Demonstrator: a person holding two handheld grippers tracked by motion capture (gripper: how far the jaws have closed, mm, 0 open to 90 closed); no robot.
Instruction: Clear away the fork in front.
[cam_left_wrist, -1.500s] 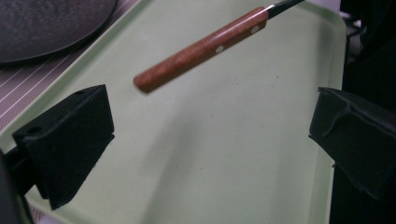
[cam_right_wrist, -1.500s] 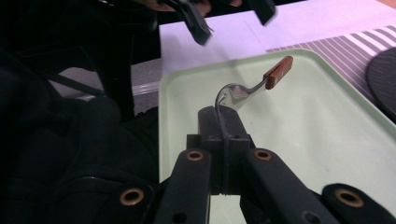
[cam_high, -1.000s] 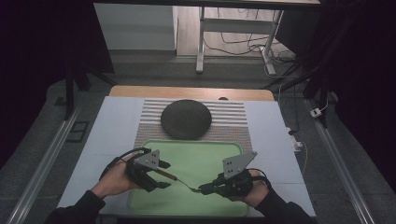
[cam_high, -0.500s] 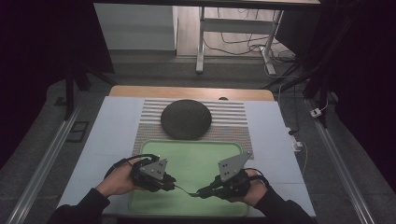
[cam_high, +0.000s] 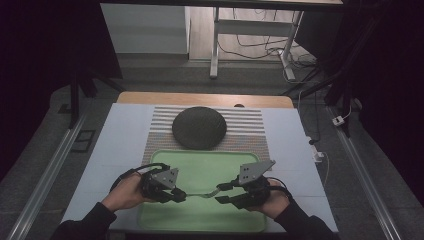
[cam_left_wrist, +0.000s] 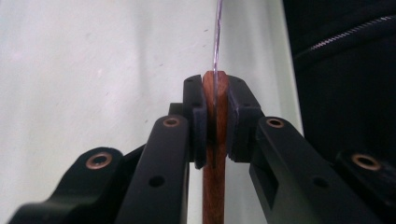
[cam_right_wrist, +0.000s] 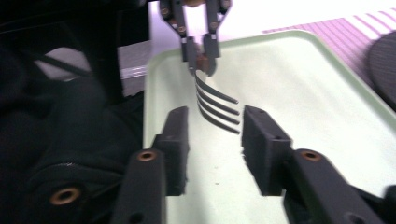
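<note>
Left gripper view: fork (cam_left_wrist: 215, 154) pinched at wooden handle by left gripper (cam_left_wrist: 215, 119), jaws pressed onto it. Fork hangs over near part of green tray (cam_high: 210, 167), tines toward right gripper (cam_right_wrist: 215, 135), jaws spread either side of tines, apparently not touching; likely lined up for handover. Dark round lid-like object (cam_high: 199, 127) beyond tray; identity unclear. Handle end cut off.

Two hand-held grippers, left (cam_high: 176, 194) and right (cam_high: 224, 192), meet over a green tray (cam_high: 200, 220).

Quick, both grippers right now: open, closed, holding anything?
Left gripper: closed on the fork's wooden handle, over the green tray.
Right gripper: open, jaws either side of the fork tines, not gripping.
</note>
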